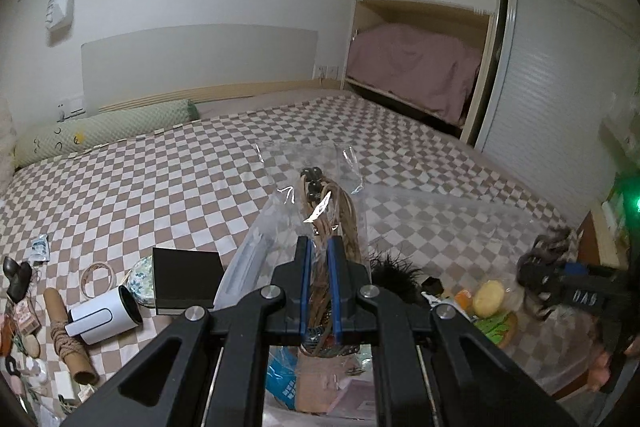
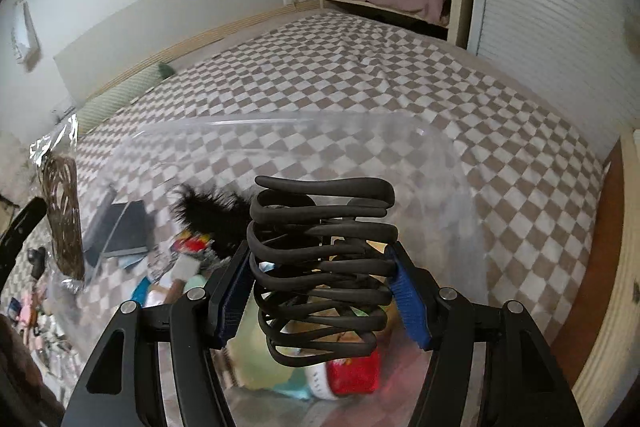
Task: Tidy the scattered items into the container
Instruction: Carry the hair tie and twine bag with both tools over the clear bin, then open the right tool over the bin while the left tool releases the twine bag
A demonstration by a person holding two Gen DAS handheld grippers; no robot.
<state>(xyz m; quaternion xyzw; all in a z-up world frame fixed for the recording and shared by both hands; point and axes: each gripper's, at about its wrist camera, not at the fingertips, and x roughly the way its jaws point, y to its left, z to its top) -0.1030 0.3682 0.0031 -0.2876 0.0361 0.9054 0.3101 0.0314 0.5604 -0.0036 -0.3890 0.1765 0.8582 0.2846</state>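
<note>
The checkered bed (image 1: 168,187) carries everything. At its near edge stands the clear plastic container (image 2: 400,143), walls transparent, already part-filled: a black feathery piece (image 2: 208,211), a red packet (image 2: 356,373), pale green and yellow soft goods lie inside. In the left wrist view its rim shows faintly at 3 o'clock from the held bag.

The right gripper (image 2: 322,291) hangs directly over the container's interior, pointing steeply down. Its jaws stand about half open, blue pads pressing either flank of a black coiled wire item (image 2: 324,259), a springy stack of loops wider at the top. Judgement: it is held above the opening so that release drops it straight in; the coil may bounce or snag.

The left gripper (image 1: 319,287) has its jaws nearly fully closed, pinching a clear cellophane bag of brown cord (image 1: 324,203). The bag stands upright out of the pads, crinkled and glossy, cord bundled inside with dark beads at the top. It appears to be carried towards the container, near its left wall.

Still scattered at 8 to 9 o'clock in the left view: a black box (image 1: 186,277), a white cylindrical device (image 1: 106,319) on its side, a cardboard tube (image 1: 66,339) wound with rope, small sachets.
</note>
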